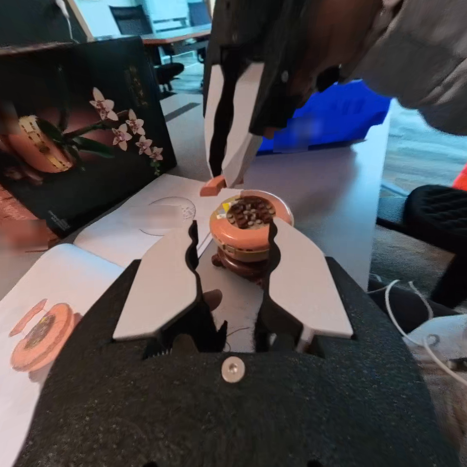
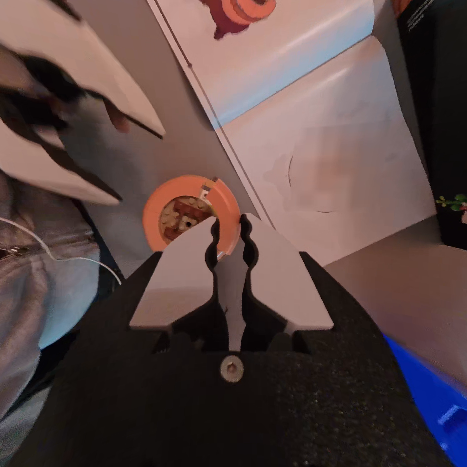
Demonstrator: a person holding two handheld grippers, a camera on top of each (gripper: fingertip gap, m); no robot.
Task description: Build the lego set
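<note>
Left wrist view: pot near tabletop's edge, rim incomplete; right claw pinches curved piece; left claw gapes empty.

Orange round pot upright on dark brown base, rim incomplete (gap at back); curved orange piece just above.

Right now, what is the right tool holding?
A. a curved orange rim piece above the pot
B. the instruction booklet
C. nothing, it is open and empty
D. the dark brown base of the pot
A: the right tool pinches a curved orange rim piece just above the pot's rim gap.
</note>
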